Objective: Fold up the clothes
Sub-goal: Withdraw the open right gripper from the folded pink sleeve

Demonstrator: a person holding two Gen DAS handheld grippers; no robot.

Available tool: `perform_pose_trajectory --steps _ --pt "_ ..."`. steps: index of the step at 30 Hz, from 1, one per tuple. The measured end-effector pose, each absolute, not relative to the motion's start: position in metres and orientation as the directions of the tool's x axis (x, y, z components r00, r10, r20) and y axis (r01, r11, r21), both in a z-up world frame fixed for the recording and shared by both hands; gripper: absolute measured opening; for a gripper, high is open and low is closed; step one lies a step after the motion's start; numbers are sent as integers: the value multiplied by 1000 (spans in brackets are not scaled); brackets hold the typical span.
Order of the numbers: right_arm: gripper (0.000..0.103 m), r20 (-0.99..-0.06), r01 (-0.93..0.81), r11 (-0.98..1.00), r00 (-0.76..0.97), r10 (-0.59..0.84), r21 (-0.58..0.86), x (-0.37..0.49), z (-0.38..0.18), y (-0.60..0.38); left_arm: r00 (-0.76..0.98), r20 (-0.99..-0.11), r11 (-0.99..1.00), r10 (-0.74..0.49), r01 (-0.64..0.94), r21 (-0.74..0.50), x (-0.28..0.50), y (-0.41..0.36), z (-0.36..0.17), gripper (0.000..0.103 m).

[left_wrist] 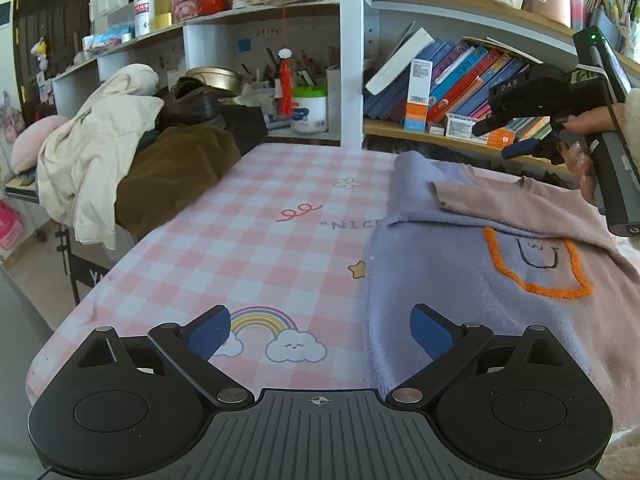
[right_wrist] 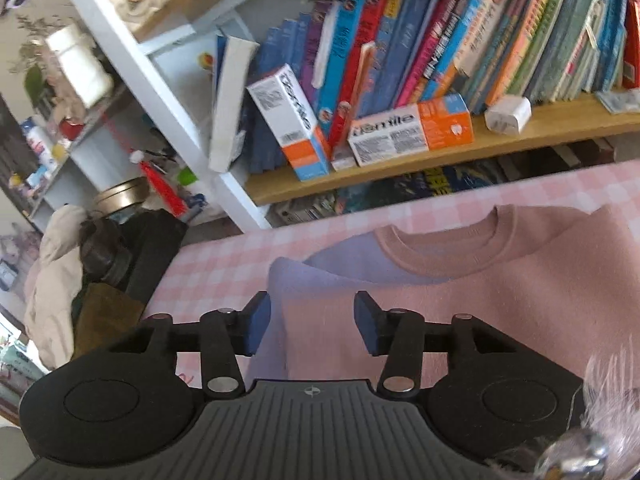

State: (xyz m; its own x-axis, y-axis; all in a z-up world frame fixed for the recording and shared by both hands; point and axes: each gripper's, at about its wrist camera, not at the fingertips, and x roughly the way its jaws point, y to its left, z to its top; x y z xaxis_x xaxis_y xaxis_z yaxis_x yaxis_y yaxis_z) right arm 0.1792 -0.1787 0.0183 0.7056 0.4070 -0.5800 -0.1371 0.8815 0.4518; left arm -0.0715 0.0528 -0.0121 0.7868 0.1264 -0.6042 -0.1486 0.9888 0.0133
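Observation:
A lilac and dusty-pink sweatshirt (left_wrist: 460, 272) lies on the pink checked tablecloth (left_wrist: 248, 240), with an orange-outlined smiley patch on its front and one pink sleeve folded across the chest. My left gripper (left_wrist: 320, 336) is open low over the table, its right pad above the sweatshirt's lilac edge, holding nothing. In the left wrist view my right gripper (left_wrist: 504, 140) hovers in a hand above the garment's far side. The right wrist view shows that gripper (right_wrist: 312, 330) open above the sweatshirt (right_wrist: 460, 300), just below the pink collar (right_wrist: 440, 248), with nothing between its blue pads.
A heap of cream and brown clothes (left_wrist: 120, 168) with a dark shoe sits at the table's far left. Bookshelves (right_wrist: 420, 152) crowded with books and boxes stand right behind the table. The left part of the tablecloth shows rainbow and cloud prints.

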Motion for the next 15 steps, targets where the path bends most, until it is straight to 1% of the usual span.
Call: perform_pose_trajectory --steps 11,15 --pt "54 -583 -126 887 711 393 444 146 24 -198 801 -592 994 83 -105 -3 -75 42 -11 98" --pt "54 -586 -102 890 718 375 444 129 23 -212 805 -590 997 58 -75 -5 -77 35 -11 98"
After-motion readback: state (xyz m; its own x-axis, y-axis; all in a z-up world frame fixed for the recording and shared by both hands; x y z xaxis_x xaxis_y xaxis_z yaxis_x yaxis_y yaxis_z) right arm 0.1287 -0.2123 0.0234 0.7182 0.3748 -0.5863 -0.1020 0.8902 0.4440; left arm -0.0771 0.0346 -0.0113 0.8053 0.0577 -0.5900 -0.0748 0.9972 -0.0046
